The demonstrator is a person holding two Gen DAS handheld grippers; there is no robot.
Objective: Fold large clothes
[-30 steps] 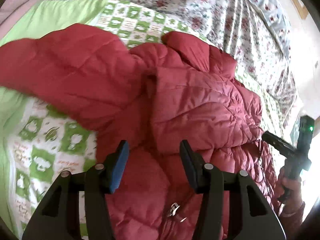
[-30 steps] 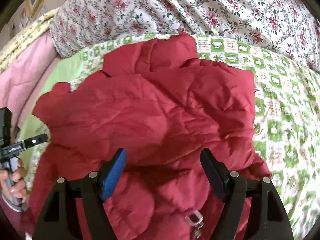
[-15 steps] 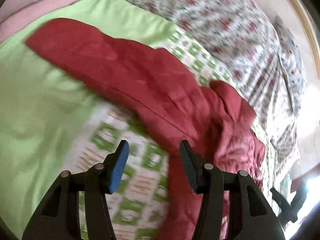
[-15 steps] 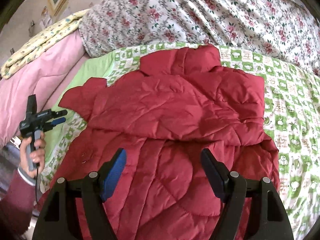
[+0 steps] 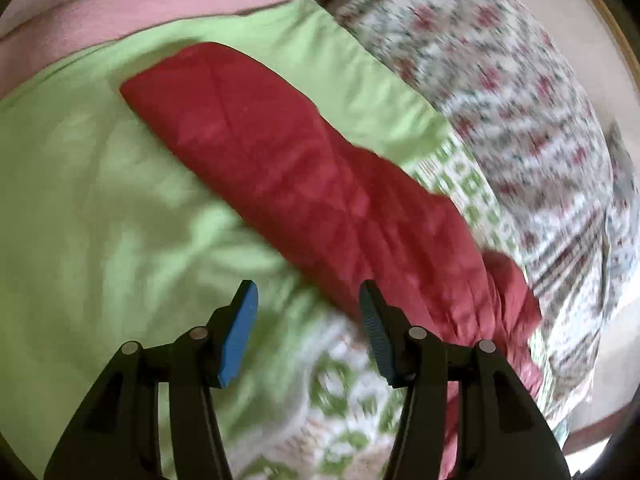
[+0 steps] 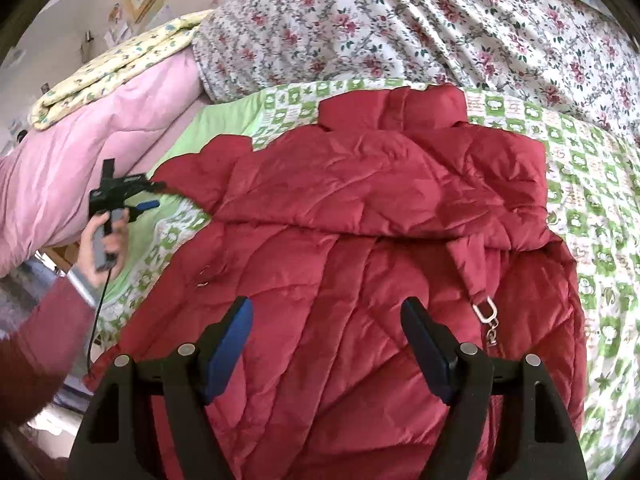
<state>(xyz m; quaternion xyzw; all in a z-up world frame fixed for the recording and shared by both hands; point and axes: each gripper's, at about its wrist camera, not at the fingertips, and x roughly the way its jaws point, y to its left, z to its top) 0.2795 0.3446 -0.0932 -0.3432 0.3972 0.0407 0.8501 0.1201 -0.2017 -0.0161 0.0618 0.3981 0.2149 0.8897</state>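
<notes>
A red quilted puffer jacket [image 6: 360, 232] lies spread on the bed, collar at the far end, one sleeve folded across its body. A metal clasp [image 6: 486, 312] hangs on a strap at its right. My right gripper [image 6: 326, 320] is open and empty, above the jacket's lower part. My left gripper [image 5: 308, 300] is open and empty, near the outstretched left sleeve [image 5: 288, 168], which lies on the green sheet. The left gripper also shows in the right wrist view [image 6: 140, 200], at the jacket's left edge.
A green checked quilt [image 6: 592, 184] covers the bed under the jacket. A floral duvet [image 6: 440, 28] is piled behind it. A pink blanket [image 6: 88, 168] with a yellow one on top lies at the left. The bed edge is at the lower left.
My left gripper has swung left, from over the jacket body to the outstretched sleeve. My right gripper has pulled back and up, so more of the jacket shows. Both stayed open.
</notes>
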